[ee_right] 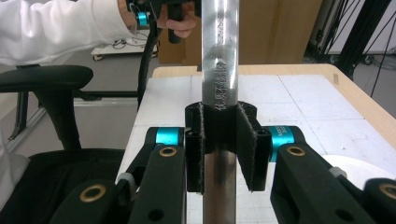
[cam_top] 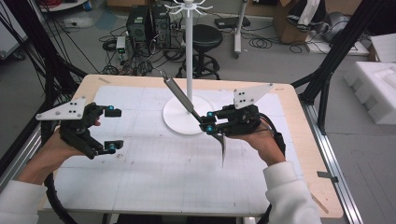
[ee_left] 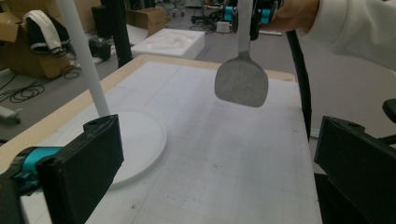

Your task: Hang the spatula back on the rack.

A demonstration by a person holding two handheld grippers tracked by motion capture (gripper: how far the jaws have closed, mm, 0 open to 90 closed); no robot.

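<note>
Right gripper view: spatula (ee_right: 219,60) clamped.

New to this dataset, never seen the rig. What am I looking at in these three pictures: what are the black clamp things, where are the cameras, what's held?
No robot: a person holds a two-jaw gripper in each hand. The high view looks down on the table; the other two views come from cameras riding on each gripper. The left gripper is open and holds nothing. The right gripper is shut on the handle of a metal spatula, held off the table with its flat blade lowermost. On the table stands a white hanging stand with a round base and hooks on top.
</note>
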